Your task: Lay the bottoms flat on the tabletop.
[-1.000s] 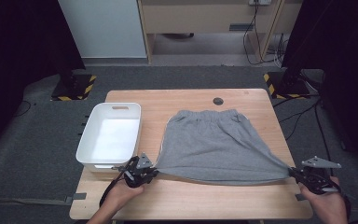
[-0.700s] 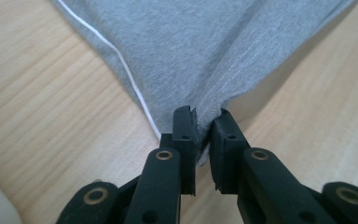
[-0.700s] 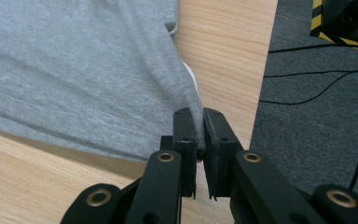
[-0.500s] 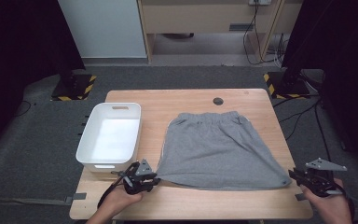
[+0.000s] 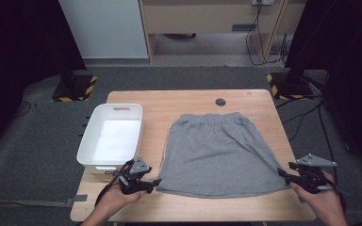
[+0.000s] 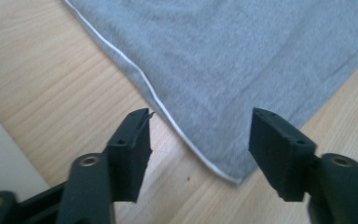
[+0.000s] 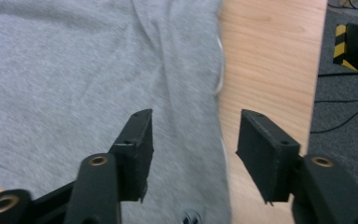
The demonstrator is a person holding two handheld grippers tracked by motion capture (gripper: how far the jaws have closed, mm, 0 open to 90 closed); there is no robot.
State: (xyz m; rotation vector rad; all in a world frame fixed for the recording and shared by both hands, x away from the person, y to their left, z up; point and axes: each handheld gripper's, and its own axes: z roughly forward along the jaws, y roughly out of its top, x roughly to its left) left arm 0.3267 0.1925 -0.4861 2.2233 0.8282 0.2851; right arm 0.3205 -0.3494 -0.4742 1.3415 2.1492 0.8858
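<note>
The grey shorts point(image 5: 219, 153) lay spread flat on the wooden table point(image 5: 188, 101), waistband at the far side and hem toward the person.

The left gripper point(image 5: 152, 182) sat at the near left corner of the hem. Its 2 jaws had just been opening and stood spread, and in the left gripper view the corner of the shorts point(image 6: 223, 70), edged with a thin white line, lay on the wood between and beyond them, touched by neither pad.

The right gripper point(image 5: 283, 173) sat at the near right corner. Its 2 jaws had also just been opening and stood apart, with the side edge of the shorts point(image 7: 98, 74) running between them and no pad pressing on it.

A white tub point(image 5: 90, 149) stood beside the left gripper, apart from the cloth.
</note>
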